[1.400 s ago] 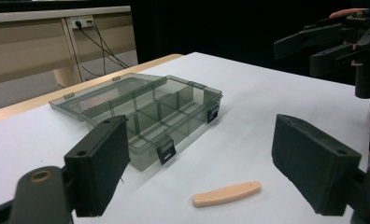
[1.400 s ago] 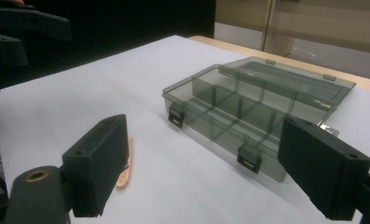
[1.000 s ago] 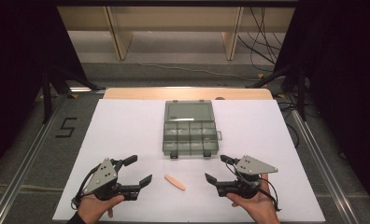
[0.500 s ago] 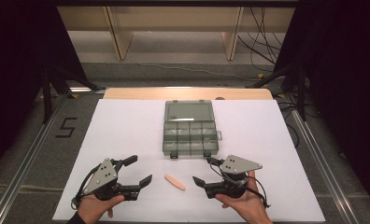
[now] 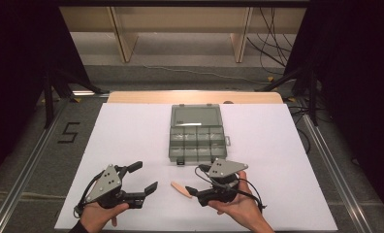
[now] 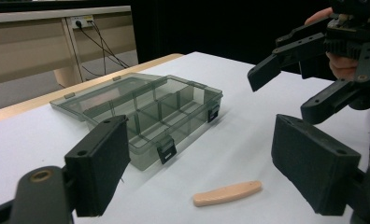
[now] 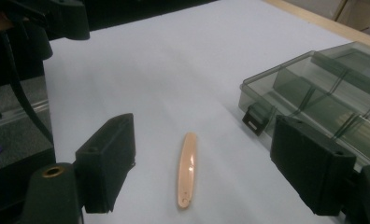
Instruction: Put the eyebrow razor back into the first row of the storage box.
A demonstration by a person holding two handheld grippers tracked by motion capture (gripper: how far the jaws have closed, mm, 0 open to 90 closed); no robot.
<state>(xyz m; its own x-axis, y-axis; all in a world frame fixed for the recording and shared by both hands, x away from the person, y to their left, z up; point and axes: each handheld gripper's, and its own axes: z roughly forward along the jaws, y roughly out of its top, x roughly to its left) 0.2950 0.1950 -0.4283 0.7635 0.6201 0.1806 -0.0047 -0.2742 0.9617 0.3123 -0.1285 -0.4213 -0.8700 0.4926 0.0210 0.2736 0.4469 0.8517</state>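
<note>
On the white counter (image 5: 132, 131) lies a peach-coloured stick (image 5: 181, 190), slim and flat with rounded ends, at about 6 o'clock from the box (image 5: 196, 138) and a little apart from it. The box is a smoky, see-through organiser with small compartments; its lid lies open toward 12 o'clock, and two dark latches sit on its near wall. No brand or label can be read on the box or on the stick.

The right tool (image 5: 195, 179) sits just at 3 o'clock of the stick, held in a hand (image 5: 241, 208) that comes in from the bottom edge. Its jaws are spread wide, having just closed a touch, and they point toward 9 o'clock. In the right gripper view the stick (image 7: 186, 169) lies on the counter between the two black jaws, which stand clear of it on either side; neither touches it. The box (image 7: 314, 98) shows at 2 o'clock in that view.

The left tool (image 5: 142, 175) rests at 9 o'clock of the stick, well apart from it, with its jaws spread and nothing between them. In the left gripper view the stick (image 6: 227, 192) lies ahead on the counter, and the right tool (image 6: 286, 88) shows at 2 o'clock.

The only writing to be read is a black figure "5" (image 5: 68, 133), marked on the grey floor at 9 o'clock of the counter.
</note>
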